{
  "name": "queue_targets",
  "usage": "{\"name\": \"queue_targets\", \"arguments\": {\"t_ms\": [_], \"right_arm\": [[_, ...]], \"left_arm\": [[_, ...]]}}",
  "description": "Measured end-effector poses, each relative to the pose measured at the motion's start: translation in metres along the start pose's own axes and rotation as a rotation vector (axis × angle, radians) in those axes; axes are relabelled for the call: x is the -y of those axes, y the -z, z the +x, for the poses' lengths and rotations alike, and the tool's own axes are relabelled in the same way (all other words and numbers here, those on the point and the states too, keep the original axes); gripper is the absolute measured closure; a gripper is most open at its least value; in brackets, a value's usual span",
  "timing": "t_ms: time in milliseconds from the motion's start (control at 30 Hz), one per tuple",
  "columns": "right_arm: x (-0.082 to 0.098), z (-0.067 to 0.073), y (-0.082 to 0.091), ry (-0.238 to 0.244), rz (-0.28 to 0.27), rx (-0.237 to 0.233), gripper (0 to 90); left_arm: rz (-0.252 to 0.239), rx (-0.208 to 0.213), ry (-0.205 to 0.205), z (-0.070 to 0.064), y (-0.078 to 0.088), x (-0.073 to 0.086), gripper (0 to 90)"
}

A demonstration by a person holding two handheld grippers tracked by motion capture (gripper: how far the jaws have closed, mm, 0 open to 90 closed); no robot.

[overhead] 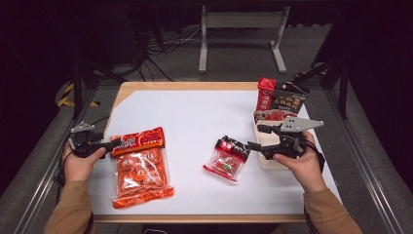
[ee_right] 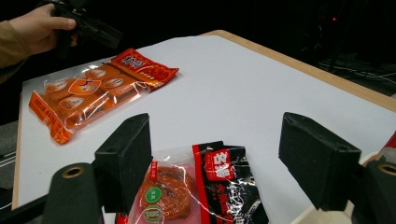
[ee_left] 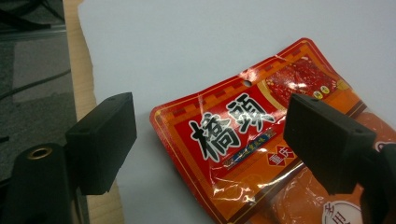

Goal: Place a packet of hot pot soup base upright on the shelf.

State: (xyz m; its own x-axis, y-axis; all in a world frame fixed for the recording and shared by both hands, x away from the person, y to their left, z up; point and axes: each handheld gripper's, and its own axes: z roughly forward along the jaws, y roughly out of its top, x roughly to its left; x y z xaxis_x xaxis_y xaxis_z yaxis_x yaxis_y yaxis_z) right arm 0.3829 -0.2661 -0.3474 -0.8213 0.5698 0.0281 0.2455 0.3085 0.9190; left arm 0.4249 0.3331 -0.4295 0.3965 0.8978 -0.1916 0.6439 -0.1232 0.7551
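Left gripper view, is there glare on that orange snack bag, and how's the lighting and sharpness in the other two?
Left gripper view: white glare streaks on the orange snack bag, print still readable. High view: bright white table sheet, room behind nearly black, slightly soft. Right gripper view: small sauce packet shiny with highlights, background dark.

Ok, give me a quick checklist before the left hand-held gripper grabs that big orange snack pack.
1. Left hand-held gripper open: ok, jaws stand wide apart with nothing pressed between them.
2. Lined up with the orange snack pack: ok, the pack's red header end lies between the jaws in the left gripper view.
3. Pads on the pack: not ok, both are apart from it.
4. Pack flat on the white table sheet: ok.
5. Room around the pack: ok, the small red and black pouch lies well apart.
6. Right hand-held gripper out of the way: ok, open at the small pouch, holding nothing.
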Motion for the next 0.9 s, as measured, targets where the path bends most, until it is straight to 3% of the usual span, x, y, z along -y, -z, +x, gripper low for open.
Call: {"name": "queue_targets", "arguments": {"t_ms": [300, 433, 600, 900], "right_arm": [[0.003, 0.0, -0.005, -0.001, 0.015, -0.006, 25.9], [0.003, 0.002, -0.006, 0.003, 0.019, -0.014, 25.8], [0.004, 0.002, -0.008, 0.003, 0.023, -0.02, 25.8], [0.004, 0.002, -0.008, -0.001, 0.023, -0.021, 25.4]], "left_arm": [[0.023, 0.023, 0.036, 0.007, -0.008, 0.006, 18.4], [0.035, 0.054, 0.069, 0.01, -0.012, 0.009, 17.5], [0.052, 0.054, 0.071, 0.011, -0.015, 0.01, 17.1], [0.065, 0.103, 0.079, 0.011, -0.021, 0.012, 17.7]]}}
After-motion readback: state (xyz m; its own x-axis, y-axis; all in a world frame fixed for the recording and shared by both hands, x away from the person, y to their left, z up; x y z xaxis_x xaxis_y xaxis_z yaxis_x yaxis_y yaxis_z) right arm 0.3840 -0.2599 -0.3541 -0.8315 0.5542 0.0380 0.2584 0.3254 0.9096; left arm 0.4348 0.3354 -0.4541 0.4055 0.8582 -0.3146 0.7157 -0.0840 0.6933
